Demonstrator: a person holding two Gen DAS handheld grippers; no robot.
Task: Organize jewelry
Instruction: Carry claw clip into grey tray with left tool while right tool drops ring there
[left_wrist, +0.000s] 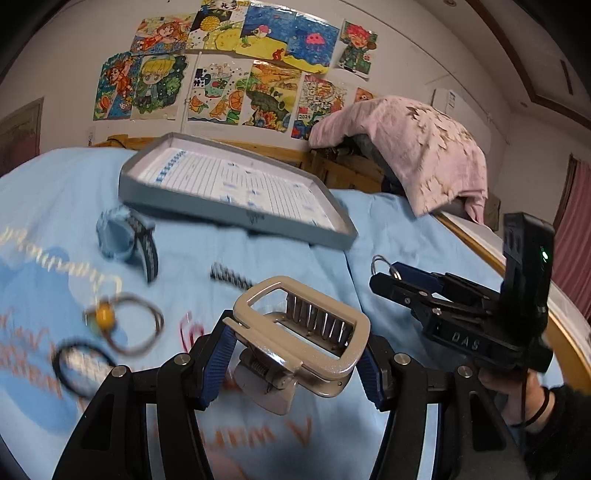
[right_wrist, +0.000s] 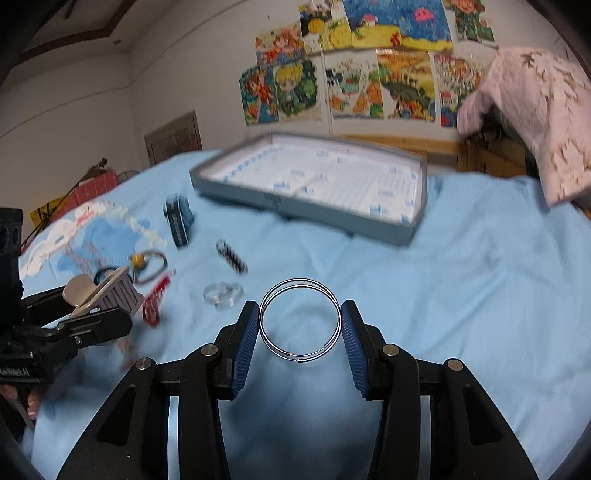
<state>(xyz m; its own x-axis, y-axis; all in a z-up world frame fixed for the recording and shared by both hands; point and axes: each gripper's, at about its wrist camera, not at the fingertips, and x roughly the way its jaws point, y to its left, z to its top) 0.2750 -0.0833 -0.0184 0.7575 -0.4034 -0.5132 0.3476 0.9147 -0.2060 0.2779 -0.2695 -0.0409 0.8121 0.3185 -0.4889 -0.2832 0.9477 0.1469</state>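
Note:
My left gripper (left_wrist: 295, 354) is shut on a cream hair claw clip (left_wrist: 306, 325), held above the blue bedsheet; it also shows in the right wrist view (right_wrist: 99, 295). My right gripper (right_wrist: 299, 328) is shut on a thin double wire bangle (right_wrist: 300, 318), held upright; it shows in the left wrist view (left_wrist: 384, 267). A grey shallow tray (left_wrist: 236, 218) lined with ruled paper lies further back (right_wrist: 402, 232). On the sheet lie a blue watch (left_wrist: 125, 240), a bracelet with a yellow bead (left_wrist: 122, 325), a black hair tie (left_wrist: 77, 365), a black-and-white hair clip (left_wrist: 231, 275), a clear ring box (right_wrist: 222, 293) and a red item (right_wrist: 155, 302).
A pink blanket (left_wrist: 413, 147) is draped over the wooden bed frame at the back right. Children's drawings (left_wrist: 229, 70) cover the wall behind. The bed's wooden edge (left_wrist: 565, 332) runs along the right.

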